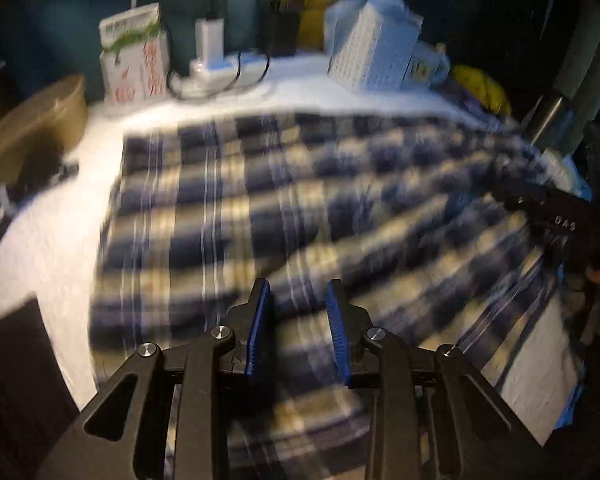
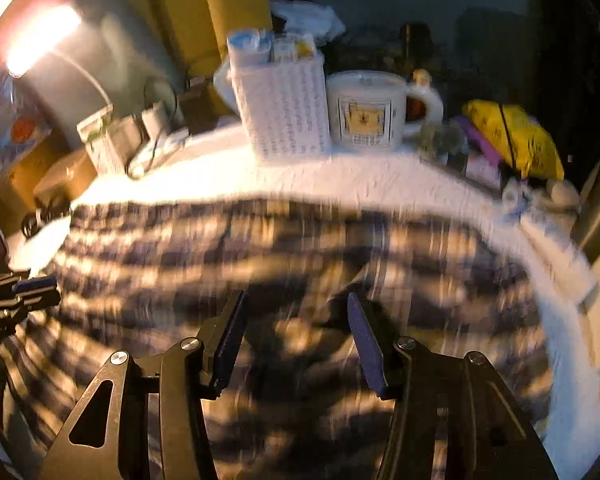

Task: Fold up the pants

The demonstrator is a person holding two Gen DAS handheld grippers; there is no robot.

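Note:
Blue, navy and cream plaid pants (image 1: 300, 208) lie spread across a white table (image 1: 60, 208); both views are motion-blurred. My left gripper (image 1: 298, 292) is open, empty, just above the near part of the pants. My right gripper (image 2: 296, 304) is open and empty over the pants (image 2: 260, 248), with a raised fold between its fingers. The right gripper also shows at the right edge of the left wrist view (image 1: 548, 208). The left gripper shows at the left edge of the right wrist view (image 2: 16, 296).
At the table's back stand a white perforated basket (image 2: 288, 108), a large mug (image 2: 366, 108), a yellow bag (image 2: 516, 136), a printed carton (image 1: 134, 56), a charger with cables (image 1: 216, 64) and a tan box (image 1: 40, 120). A lamp (image 2: 40, 36) glares at left.

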